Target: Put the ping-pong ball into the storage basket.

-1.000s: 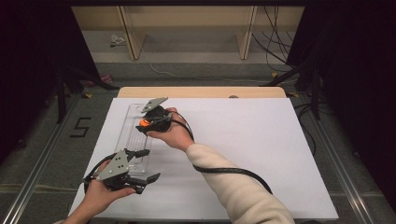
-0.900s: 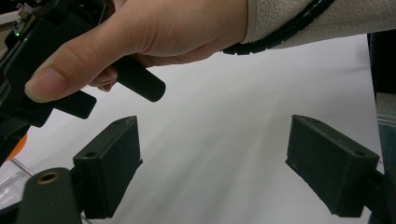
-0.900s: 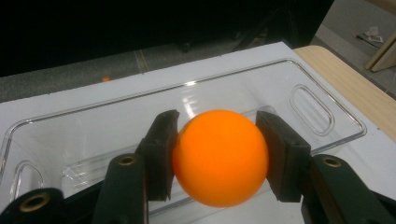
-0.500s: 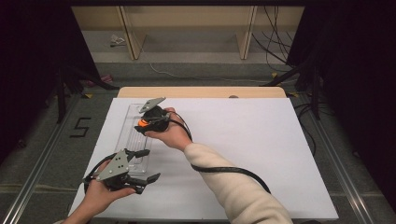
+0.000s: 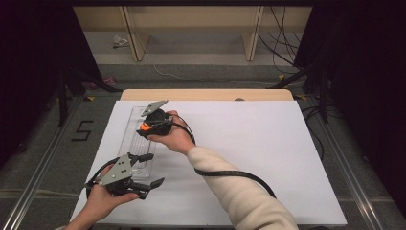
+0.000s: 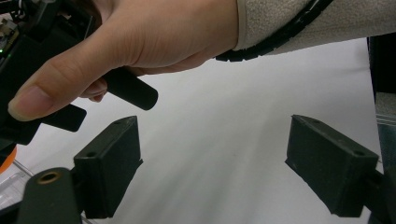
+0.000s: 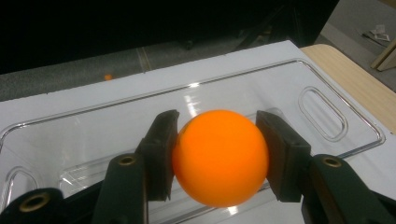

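Note:
An orange ball (image 7: pixel 219 157) sits between both pads of my right gripper (image 7: pixel 218 156), which is shut on it above a clear plastic tray (image 7: pixel 327 93). From above, that gripper (image 5: pixel 147 126) hovers over the tray (image 5: pixel 128 136) at the table's left, the ball (image 5: pixel 143 127) glowing orange at its tip. My left gripper (image 5: pixel 149 170) rests near the tray's near end, jaws spread wide with nothing between them. In the left gripper view, its gripper (image 6: pixel 212 163) frames bare white tabletop, and the other hand (image 6: pixel 140 32) looms close above.
A white sheet (image 5: pixel 268 158) covers the table, with a wooden strip (image 5: pixel 206 94) along its far edge. A black cable (image 5: pixel 230 173) trails from the right gripper across the sleeve. Dark stands and cables flank the table; a tiny orange speck (image 7: pixel 108 77) lies on the floor.

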The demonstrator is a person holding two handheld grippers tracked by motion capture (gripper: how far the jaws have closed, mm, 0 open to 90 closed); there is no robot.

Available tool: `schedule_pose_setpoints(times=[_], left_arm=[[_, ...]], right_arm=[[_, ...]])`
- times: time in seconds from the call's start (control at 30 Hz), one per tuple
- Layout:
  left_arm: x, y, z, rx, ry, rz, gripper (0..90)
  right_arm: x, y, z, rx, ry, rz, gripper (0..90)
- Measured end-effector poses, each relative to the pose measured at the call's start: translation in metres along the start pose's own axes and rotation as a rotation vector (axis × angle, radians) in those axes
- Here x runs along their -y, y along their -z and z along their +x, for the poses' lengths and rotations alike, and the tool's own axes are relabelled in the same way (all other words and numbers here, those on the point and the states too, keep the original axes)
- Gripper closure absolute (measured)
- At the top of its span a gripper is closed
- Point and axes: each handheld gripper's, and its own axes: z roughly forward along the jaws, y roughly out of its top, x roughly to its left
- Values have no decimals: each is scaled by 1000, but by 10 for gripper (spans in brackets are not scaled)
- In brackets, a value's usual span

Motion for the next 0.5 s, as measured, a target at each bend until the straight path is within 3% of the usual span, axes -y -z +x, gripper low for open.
schedule_pose_setpoints(times=[0.5], left_arm=[[0,0,0,1,1,-1,173]], right_arm=[[-2,-7,1,-11,7,12,514]])
